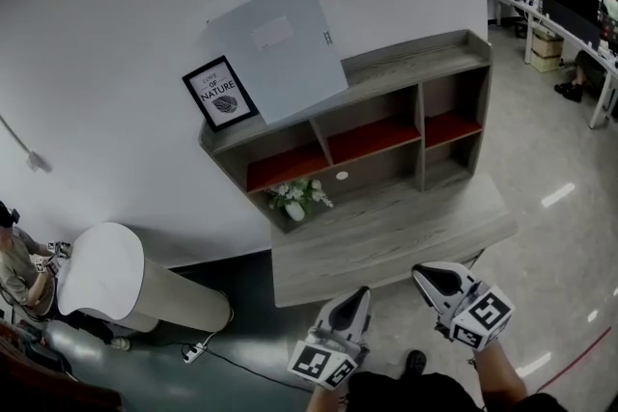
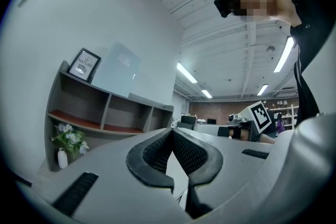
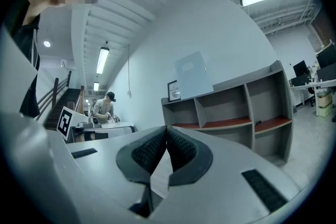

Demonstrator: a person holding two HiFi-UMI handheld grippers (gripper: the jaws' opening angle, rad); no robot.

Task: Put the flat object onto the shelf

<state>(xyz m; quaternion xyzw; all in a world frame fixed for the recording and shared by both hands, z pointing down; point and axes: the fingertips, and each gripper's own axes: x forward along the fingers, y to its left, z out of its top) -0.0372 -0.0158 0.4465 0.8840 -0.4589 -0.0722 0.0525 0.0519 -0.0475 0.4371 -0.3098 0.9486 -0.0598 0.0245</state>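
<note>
Ahead of you, the grey shelf (image 1: 425, 61) stands against the white wall, with a low grey platform (image 1: 386, 241) at its foot. The flat object (image 1: 275, 48), a pale blue-grey panel, already sits on the shelf's top board and leans back on the wall. Just beside its lower left corner stands a black-framed picture (image 1: 220, 93). Below, at the left end of the lower tier, a small white vase of flowers (image 1: 297, 198) stands.

Your left gripper (image 1: 362, 292) and right gripper (image 1: 420, 273) hang low in front of the platform, well apart from the panel. Each has its jaws pressed together at the tips, with nothing between them.
</note>
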